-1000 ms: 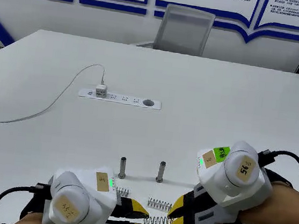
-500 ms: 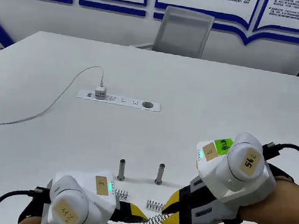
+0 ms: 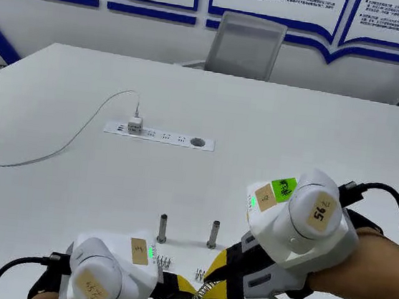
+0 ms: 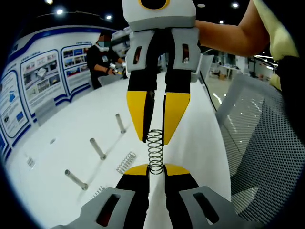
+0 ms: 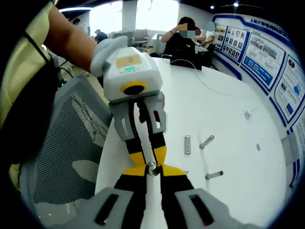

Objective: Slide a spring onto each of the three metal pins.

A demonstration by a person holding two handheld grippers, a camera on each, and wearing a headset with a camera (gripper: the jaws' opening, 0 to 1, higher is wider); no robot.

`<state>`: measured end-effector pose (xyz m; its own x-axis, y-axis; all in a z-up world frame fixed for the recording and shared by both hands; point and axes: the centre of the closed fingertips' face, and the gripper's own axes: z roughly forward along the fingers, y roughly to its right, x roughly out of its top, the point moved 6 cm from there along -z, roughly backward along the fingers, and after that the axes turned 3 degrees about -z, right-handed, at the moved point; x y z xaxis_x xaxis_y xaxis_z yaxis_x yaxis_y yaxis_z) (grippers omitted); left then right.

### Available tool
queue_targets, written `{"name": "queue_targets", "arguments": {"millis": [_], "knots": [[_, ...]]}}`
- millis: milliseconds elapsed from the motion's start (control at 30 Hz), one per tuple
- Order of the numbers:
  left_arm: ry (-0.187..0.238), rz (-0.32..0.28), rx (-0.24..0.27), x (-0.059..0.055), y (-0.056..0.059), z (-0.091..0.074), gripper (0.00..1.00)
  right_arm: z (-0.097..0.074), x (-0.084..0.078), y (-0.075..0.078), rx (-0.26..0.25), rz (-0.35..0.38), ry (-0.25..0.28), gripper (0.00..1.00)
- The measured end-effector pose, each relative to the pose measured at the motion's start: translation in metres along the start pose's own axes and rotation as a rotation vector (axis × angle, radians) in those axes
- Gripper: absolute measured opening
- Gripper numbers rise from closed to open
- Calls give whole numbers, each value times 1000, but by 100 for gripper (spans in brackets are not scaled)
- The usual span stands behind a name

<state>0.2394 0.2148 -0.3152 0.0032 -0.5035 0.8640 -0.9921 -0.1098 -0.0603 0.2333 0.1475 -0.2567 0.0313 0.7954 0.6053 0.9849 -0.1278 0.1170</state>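
The right hand-held gripper (image 3: pixel 210 283) has tilted the spring (image 3: pixel 199 298) upward.

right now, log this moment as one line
left gripper: shut on spring | right gripper: shut on spring's other end | metal pins: three, all bare | loose spring: on table beside pins

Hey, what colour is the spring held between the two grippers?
Silvery grey metal. The spring shows best in the left gripper view.

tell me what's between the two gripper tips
A spring spans the gap, one end in the left gripper, the other in the right gripper; the left gripper view shows it.
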Motion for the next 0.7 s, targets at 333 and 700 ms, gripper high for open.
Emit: {"name": "queue_targets", "arguments": {"millis": [333, 700], "knots": [[12, -53, 19, -3, -3, -4, 27, -3, -3, 2, -2, 0, -21, 11], [35, -124, 86, -12, -14, -17, 42, -15, -13, 10, -20, 10, -60, 11]]}}
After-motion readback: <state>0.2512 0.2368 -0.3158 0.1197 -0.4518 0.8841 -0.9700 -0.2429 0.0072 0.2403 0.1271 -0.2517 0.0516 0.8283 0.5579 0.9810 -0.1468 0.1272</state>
